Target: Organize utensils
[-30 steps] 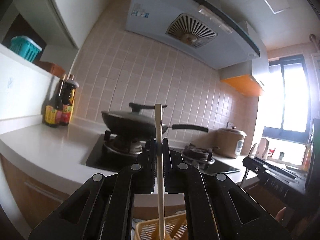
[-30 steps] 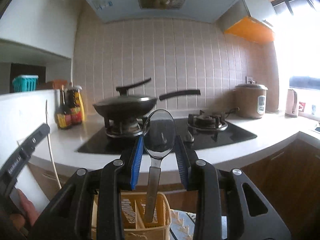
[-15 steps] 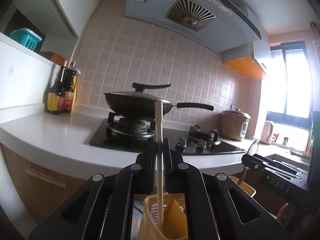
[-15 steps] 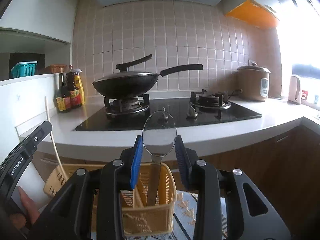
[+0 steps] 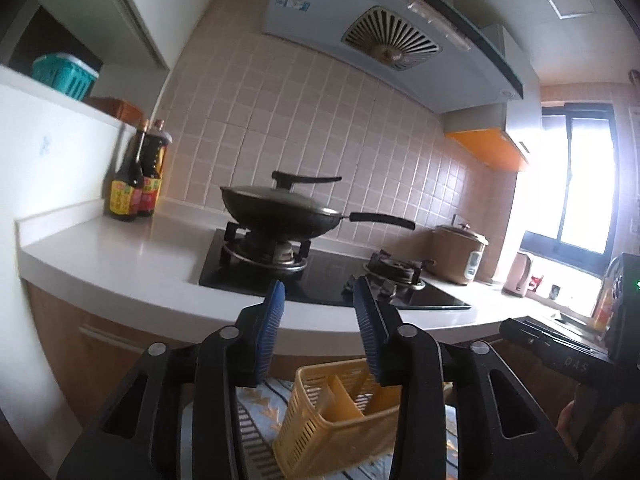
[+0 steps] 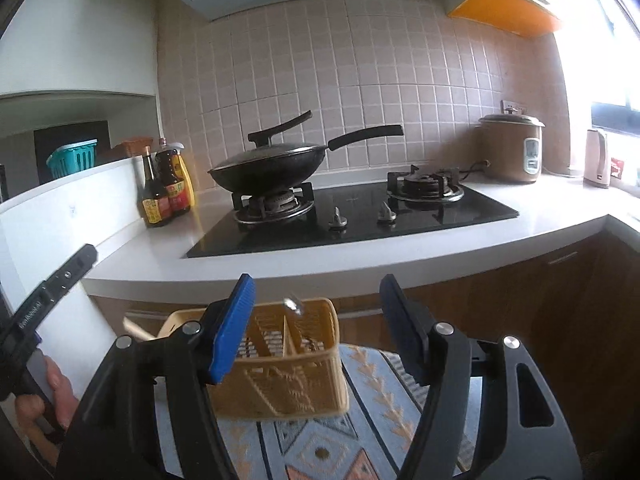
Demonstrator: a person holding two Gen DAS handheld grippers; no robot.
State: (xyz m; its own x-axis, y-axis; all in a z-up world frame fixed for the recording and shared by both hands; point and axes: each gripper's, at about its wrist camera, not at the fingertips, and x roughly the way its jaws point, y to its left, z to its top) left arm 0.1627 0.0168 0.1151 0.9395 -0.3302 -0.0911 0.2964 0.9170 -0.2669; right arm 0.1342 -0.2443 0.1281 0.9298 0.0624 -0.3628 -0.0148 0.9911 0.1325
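A yellow slotted utensil basket (image 6: 280, 364) stands on a patterned mat just below both grippers; it also shows in the left wrist view (image 5: 336, 412). A metal spoon (image 6: 294, 305) sticks up out of its right compartment. The end of a wooden chopstick (image 6: 134, 330) shows at the basket's left side. My left gripper (image 5: 318, 316) is open and empty above the basket. My right gripper (image 6: 316, 312) is open and empty, its jaws wide apart over the basket.
A white counter (image 6: 360, 252) holds a black gas hob (image 6: 360, 216) with a lidded wok (image 6: 272, 168), sauce bottles (image 6: 164, 188), a rice cooker (image 6: 510, 148) and a kettle (image 6: 598, 158). The patterned mat (image 6: 340, 440) lies under the basket.
Both grippers have opened. The chopstick has left the left gripper and the spoon has left the right one; both now sit in the basket. Both cameras tilted down a little.
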